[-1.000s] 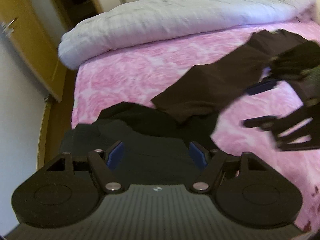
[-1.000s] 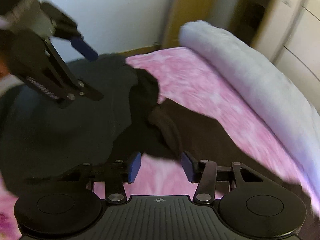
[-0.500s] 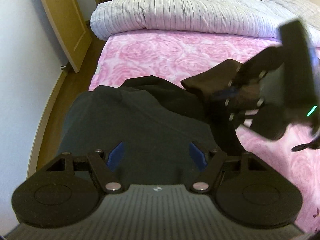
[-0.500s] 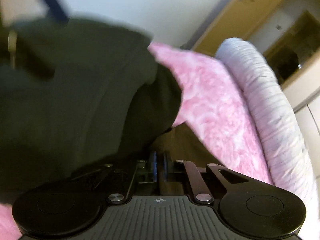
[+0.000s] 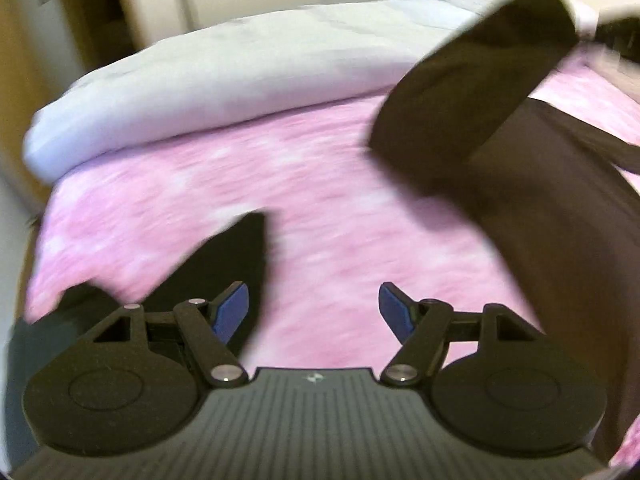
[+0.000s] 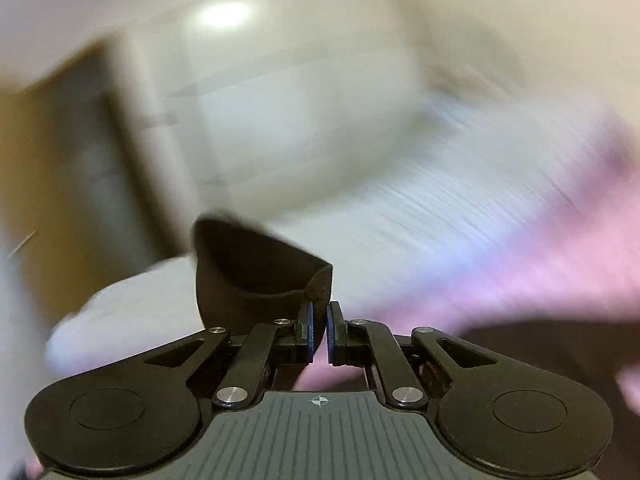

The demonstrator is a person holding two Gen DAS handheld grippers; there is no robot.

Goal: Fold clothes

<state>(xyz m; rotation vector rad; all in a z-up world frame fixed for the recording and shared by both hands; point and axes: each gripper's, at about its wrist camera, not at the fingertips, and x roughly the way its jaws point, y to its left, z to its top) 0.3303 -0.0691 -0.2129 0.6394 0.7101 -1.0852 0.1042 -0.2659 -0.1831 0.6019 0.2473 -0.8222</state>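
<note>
A dark brown garment (image 5: pixel 560 240) lies on the right of the pink bed sheet (image 5: pixel 160 208). One tube-like end (image 5: pixel 472 80) of it is lifted off the bed. In the right wrist view my right gripper (image 6: pixel 319 320) is shut on the edge of that end's open cuff (image 6: pixel 256 280). My left gripper (image 5: pixel 313 312) is open over bare pink sheet, with nothing between its blue pads (image 5: pixel 232 312). A black garment (image 5: pixel 236 256) lies just left of it. Both views are blurred by motion.
A rolled white duvet (image 5: pixel 200 80) runs across the far side of the bed. Pale wardrobe doors (image 6: pixel 300 100) and a wooden door (image 6: pixel 48 160) stand beyond. The bed's left edge (image 5: pixel 36 240) is near the black garment.
My right gripper shut on the brown garment's end and raised it off the bed. My left gripper swung from over the black garment to the pink sheet, staying open.
</note>
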